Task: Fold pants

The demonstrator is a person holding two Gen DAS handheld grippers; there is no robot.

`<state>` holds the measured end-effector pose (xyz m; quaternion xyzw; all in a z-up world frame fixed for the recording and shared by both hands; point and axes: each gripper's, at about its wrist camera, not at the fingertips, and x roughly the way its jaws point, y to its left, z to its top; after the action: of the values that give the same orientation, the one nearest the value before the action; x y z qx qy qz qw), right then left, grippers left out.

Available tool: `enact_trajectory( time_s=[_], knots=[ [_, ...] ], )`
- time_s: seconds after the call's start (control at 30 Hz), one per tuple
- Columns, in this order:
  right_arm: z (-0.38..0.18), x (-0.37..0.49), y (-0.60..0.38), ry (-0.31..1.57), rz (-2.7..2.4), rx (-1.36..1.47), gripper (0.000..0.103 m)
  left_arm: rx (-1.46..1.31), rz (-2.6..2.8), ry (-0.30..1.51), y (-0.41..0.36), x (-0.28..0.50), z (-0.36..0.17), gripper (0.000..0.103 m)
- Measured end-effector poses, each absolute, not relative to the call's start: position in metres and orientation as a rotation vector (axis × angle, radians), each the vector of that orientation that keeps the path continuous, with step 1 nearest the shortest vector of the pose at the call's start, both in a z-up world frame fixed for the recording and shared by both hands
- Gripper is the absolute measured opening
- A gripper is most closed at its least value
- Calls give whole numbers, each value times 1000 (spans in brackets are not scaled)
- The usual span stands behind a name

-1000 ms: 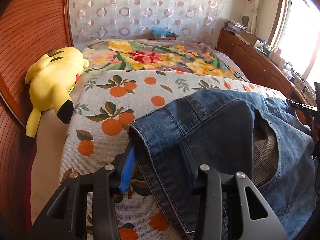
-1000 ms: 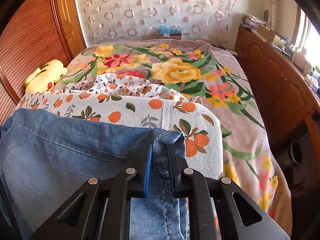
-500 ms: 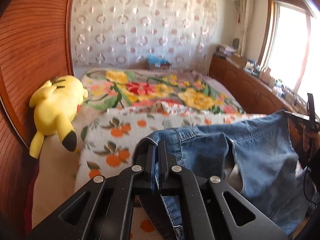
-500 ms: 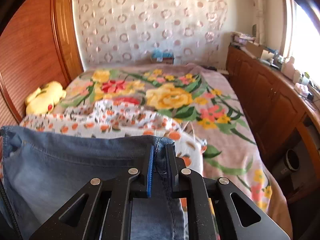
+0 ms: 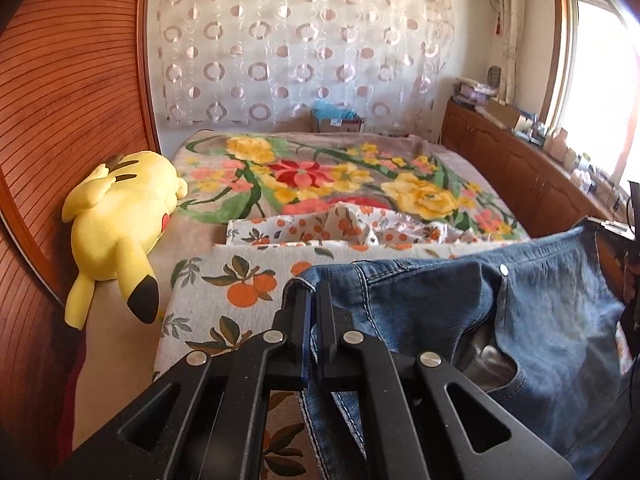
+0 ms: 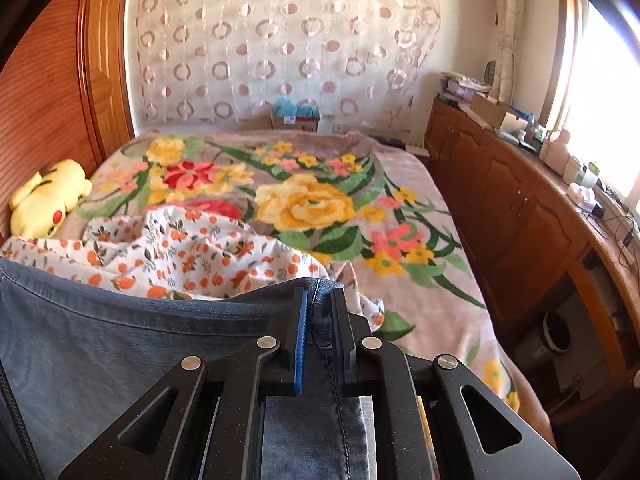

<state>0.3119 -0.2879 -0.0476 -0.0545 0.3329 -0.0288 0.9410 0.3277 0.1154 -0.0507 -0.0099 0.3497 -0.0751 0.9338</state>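
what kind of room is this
Most likely a home bedroom: a bed with a floral blanket, a yellow plush toy by the wooden headboard, and a sheer curtain.

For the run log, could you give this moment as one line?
left gripper: shut on jeans | right gripper: shut on jeans | jeans held up

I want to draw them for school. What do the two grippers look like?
Both are black, with flat angular arms that have triangle-shaped holes and round silver bolts. The left gripper has two narrow black fingers. The right gripper looks the same, with a bright blue pad lining one finger. A black cable shows at its picture's left edge.
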Motion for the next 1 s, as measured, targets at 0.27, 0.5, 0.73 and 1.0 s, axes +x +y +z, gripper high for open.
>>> enact_trajectory(
  time_s=[0.27,0.5,0.73,1.0],
  knots=[
    [-35,318,-291,740,5,-78,28,23,-154,769,107,309,-57,13],
    [-1,263,-298,705,72,-77,32,8,-201,780,105,272,-53,49],
    [17,183,-299,635,124,-75,41,26,-243,771,91,222,-46,64],
    [0,114,-310,622,129,-69,50,71,-285,799,71,166,-58,64]
  ],
)
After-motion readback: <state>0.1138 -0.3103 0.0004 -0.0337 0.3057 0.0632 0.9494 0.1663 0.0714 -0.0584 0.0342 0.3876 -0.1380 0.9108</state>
